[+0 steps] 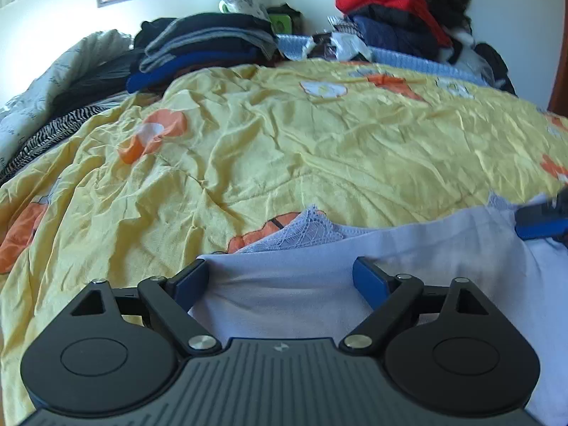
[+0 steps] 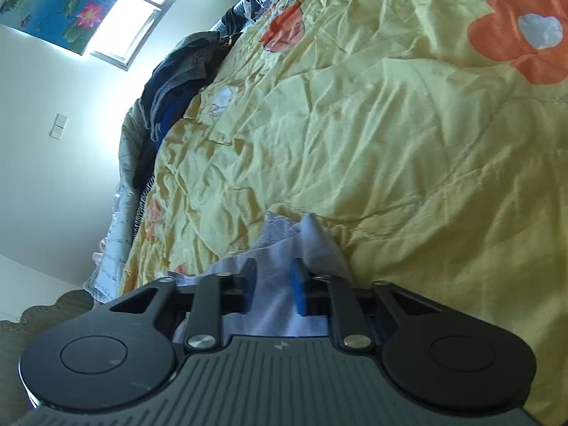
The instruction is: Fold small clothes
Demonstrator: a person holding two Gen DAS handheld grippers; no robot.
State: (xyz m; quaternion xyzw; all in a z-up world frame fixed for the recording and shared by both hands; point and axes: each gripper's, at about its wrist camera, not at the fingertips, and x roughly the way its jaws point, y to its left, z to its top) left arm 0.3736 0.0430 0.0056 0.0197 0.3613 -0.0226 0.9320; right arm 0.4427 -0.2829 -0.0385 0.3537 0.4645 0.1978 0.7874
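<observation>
One small garment was in view — pale lavender-white, smooth fabric with a lace-trimmed edge — lying on the near part of a wrinkled yellow quilt printed with orange flowers. Two grippers were present. The left gripper stood with its jaws spread wide above the garment, nothing between them. The right gripper had its jaws drawn close with a bunched fold of the garment between them; whether the pads actually pinched the cloth could not be told. Its blue finger showed at the garment's right edge in the left view. Two stacks of clothes stood behind the quilt: one dark grey and blue, one topped in red.
</observation>
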